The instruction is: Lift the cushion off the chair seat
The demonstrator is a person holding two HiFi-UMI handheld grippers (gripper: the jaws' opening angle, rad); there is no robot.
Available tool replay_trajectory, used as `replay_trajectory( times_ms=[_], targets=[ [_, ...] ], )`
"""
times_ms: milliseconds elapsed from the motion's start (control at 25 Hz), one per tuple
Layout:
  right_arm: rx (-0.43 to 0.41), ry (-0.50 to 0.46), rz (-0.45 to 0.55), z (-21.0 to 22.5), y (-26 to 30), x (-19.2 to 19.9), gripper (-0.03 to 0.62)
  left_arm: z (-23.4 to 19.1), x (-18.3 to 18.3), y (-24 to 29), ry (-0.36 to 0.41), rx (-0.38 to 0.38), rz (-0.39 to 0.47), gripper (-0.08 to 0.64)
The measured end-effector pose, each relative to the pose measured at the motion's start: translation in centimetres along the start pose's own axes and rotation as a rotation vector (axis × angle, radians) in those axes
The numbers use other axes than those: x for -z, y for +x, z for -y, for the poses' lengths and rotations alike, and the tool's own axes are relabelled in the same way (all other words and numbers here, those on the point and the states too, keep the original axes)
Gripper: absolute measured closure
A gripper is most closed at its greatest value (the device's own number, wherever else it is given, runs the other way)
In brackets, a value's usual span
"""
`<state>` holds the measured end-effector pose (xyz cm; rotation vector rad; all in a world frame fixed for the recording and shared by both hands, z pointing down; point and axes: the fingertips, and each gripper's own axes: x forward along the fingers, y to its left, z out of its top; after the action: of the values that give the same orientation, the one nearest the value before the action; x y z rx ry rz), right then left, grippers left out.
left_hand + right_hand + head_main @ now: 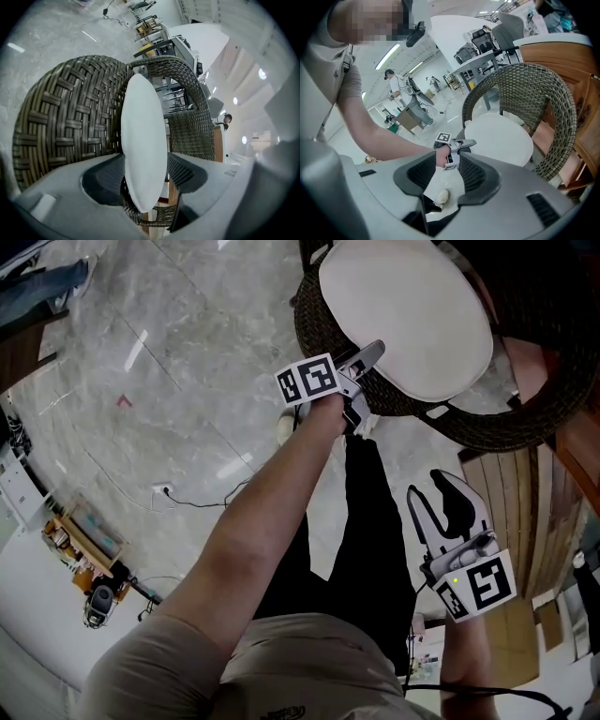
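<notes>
Cushion (143,140) edge-on, tight between left tongs (145,160)

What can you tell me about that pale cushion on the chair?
It is an off-white, smooth, oval cushion, plump in the middle and thinning to its edge. It lies on the seat of the dark woven wicker chair. The left gripper has the cushion's near edge between its jaws, which press it from both sides.
</notes>
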<state>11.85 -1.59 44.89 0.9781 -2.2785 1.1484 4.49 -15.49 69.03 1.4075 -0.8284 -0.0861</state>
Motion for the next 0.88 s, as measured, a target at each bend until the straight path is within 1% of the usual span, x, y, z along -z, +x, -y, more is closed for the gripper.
replay_trajectory(
  times_ms=[360, 480, 640, 680, 720, 880],
  targets=[
    [0.01, 0.02, 0.004, 1.3, -0.5, 0.6, 0.43, 0.3, -1.3, 2.2, -0.015, 0.04, 0.025, 0.285],
    [0.016, 0.023, 0.004, 1.7, -0.6, 0.9, 0.431, 0.4, -1.4, 3.0, -0.007, 0.042, 0.019, 0.314],
    [0.024, 0.029, 0.006, 2.0, -0.6, 1.0, 0.433, 0.8, -1.7, 4.2, -0.022, 0.056, 0.01, 0.322],
    [0.025, 0.029, 0.007, 2.0, -0.6, 1.0, 0.434, 0.8, -1.8, 4.4, -0.029, 0.055, 0.006, 0.333],
    [0.026, 0.028, 0.008, 2.0, -0.6, 1.0, 0.434, 0.8, -1.9, 4.5, -0.033, 0.052, 0.002, 0.367],
    [0.033, 0.026, 0.016, 1.9, -0.9, 0.9, 0.436, 0.8, -1.7, 4.3, -0.032, 0.042, -0.003, 0.387]
  ],
)
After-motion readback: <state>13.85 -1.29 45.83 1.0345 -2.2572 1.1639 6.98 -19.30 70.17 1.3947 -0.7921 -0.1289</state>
